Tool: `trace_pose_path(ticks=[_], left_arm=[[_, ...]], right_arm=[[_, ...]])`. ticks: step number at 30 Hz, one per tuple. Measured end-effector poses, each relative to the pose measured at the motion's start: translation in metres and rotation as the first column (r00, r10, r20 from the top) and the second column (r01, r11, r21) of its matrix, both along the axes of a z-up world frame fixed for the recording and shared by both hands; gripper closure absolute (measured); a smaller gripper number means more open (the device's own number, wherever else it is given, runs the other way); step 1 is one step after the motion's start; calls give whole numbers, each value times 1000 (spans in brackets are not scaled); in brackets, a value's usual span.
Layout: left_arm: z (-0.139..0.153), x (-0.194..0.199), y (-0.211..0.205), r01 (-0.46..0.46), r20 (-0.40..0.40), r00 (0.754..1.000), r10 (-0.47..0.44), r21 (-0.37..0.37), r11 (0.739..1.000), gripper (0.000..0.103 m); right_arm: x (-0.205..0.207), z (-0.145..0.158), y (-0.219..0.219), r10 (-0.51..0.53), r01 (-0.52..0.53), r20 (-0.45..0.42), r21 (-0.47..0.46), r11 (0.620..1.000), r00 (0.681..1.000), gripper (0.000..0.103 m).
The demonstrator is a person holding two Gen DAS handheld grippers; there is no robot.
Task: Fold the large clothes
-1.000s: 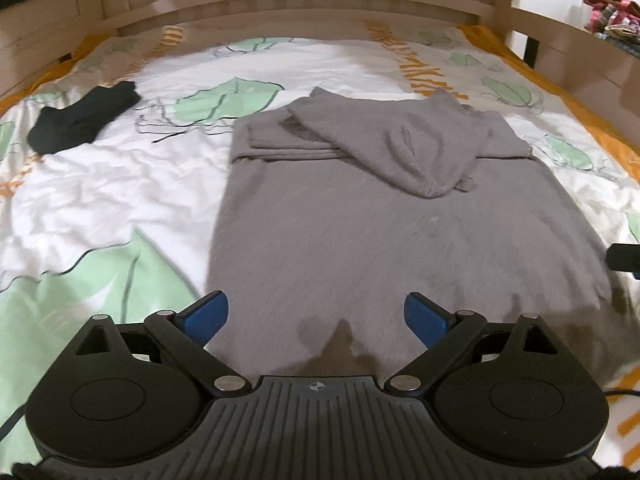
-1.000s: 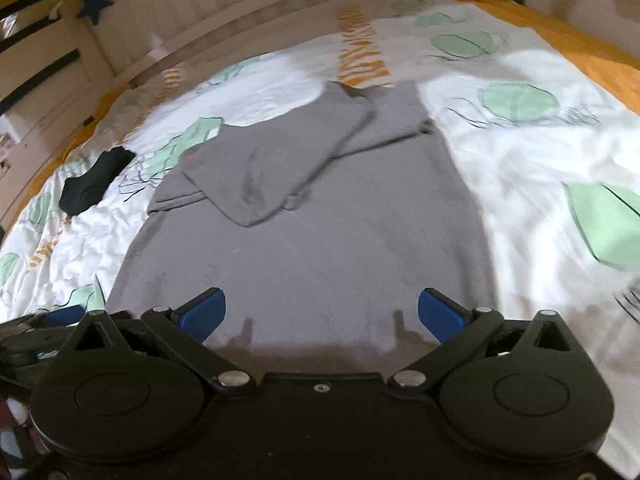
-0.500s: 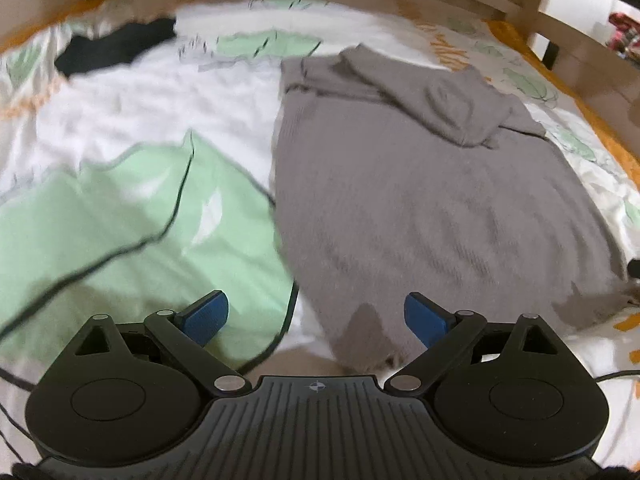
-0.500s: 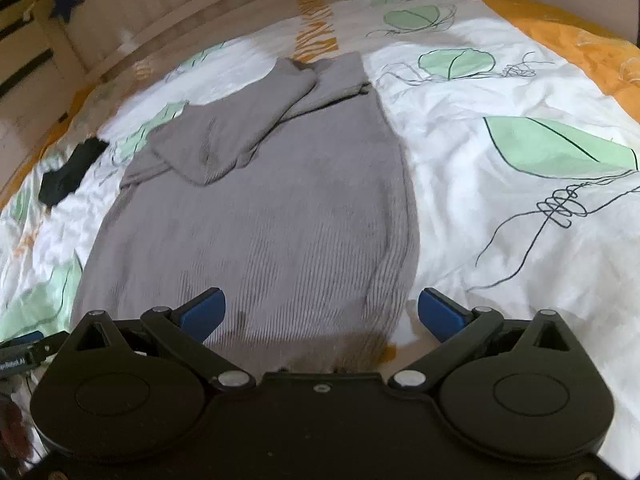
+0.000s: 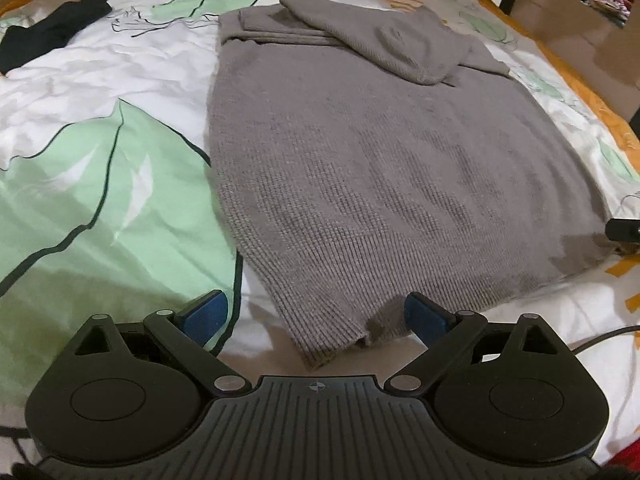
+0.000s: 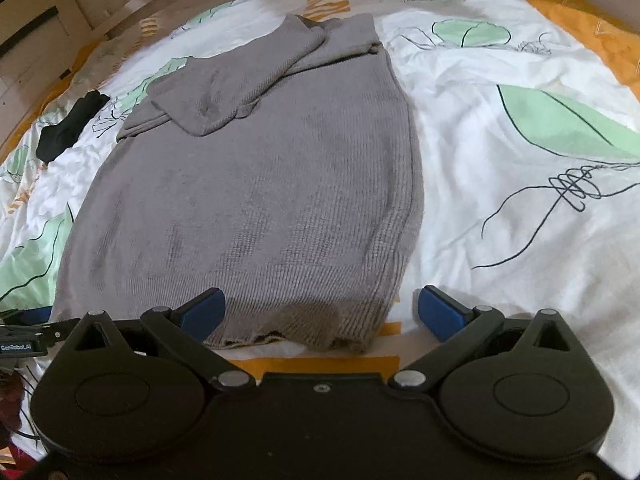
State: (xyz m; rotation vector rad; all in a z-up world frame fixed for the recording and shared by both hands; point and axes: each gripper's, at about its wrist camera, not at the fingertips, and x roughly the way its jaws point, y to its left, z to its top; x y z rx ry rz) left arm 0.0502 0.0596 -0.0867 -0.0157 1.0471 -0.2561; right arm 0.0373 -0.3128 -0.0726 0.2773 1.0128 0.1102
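Now that you have swung each tool out from over the middle of the hem to a bottom corner, you are lined up for the lift. A second ago both wrist views looked straight down the body of the grey sweater (image 5: 380, 152); in the present views your left gripper (image 5: 316, 316) brackets the near-left hem corner and your right gripper (image 6: 320, 310) brackets the near-right one. Both sets of jaws stand wide apart and hold nothing; the knit lies between the blue pads (image 5: 424, 314) but is not pinched.

The sweater itself has not shifted. It lies flat down the middle of the bed (image 6: 500, 240), hem towards the near edge, with both sleeves (image 5: 384, 36) crossed over the chest at the far end near the headboard. A black garment (image 5: 48, 32) sits apart near the far-left corner of the bed, out of your way.

My reading is that the sleeve folds are done and the next step is the lengthwise fold: close on each hem corner and carry the hem up towards the shoulders. Take both layers of knit, or the lower one will drag behind.
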Motion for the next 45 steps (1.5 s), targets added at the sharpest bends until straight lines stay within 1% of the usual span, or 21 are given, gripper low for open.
trace_pose_path(ticks=[4,6,13,16,19,21,23,24,27,28,29,30,31,32,33,34,35,36,38,40,45], left_arm=[[-3,2,-2,9,-5,1000,-9,-2,1000,6],[-4,4,-3,15,-11,1000,-15,-8,1000,1],[-8,9,-5,22,-22,1000,-22,-2,1000,1],[-6,9,-1,13,-18,1000,-13,-32,999,1],[-4,7,4,8,-6,1000,-9,-91,996,2],[-2,6,8,6,1,1000,-6,-141,990,9],[0,4,12,-8,6,1000,9,-161,987,14],[1,4,13,-14,9,1000,16,-173,985,20],[2,3,17,-41,6,999,43,-194,980,25],[3,4,18,-45,5,999,47,-199,979,26],[3,4,19,-49,7,999,52,-201,978,30],[3,4,20,-58,10,998,61,-200,978,37],[4,4,21,-68,14,997,72,-200,978,43],[4,3,23,-79,16,996,84,-205,975,55],[4,4,26,-91,13,995,96,-217,972,73],[3,4,29,-97,5,995,101,-246,964,83],[2,4,34,-99,-10,995,101,-297,950,94],[1,5,38,-113,-21,993,113,-332,936,95],[3,3,43,-135,-13,990,140,-370,919,95],[9,1,48,-134,17,988,156,-428,894,96],[36,12,54,-119,78,979,188,-528,841,96]], right_arm=[[6,-5,-1,13,-12,-15,34,999,1000,0],[8,-8,1,20,-19,-19,40,999,1000,0],[12,-13,5,41,-39,-24,56,998,999,0],[12,-14,5,44,-43,-23,64,997,999,0],[11,-14,4,45,-43,-22,74,996,999,0],[10,-13,2,44,-42,-18,88,995,999,0],[9,-12,1,40,-38,-12,108,993,999,0],[9,-11,-1,40,-39,-9,120,992,999,0],[9,-10,-2,44,-43,-6,140,989,999,1],[9,-10,-2,47,-46,-8,141,989,999,4],[10,-10,-1,51,-49,-13,140,989,999,8],[10,-10,-1,53,-50,-15,142,989,998,11],[10,-11,-1,56,-52,-20,151,987,998,18],[10,-11,-1,55,-50,-24,160,986,998,27],[10,-12,-2,49,-43,-27,170,984,998,34],[10,-13,-4,41,-34,-31,187,982,999,51],[10,-15,-7,33,-24,-37,219,975,999,78],[9,-17,-11,25,-13,-44,254,967,999,87],[6,-17,-14,1,7,-25,290,957,1000,89],[4,-12,-16,-10,7,9,322,947,1000,89],[7,3,-29,-56,0,109,458,889,992,90]])
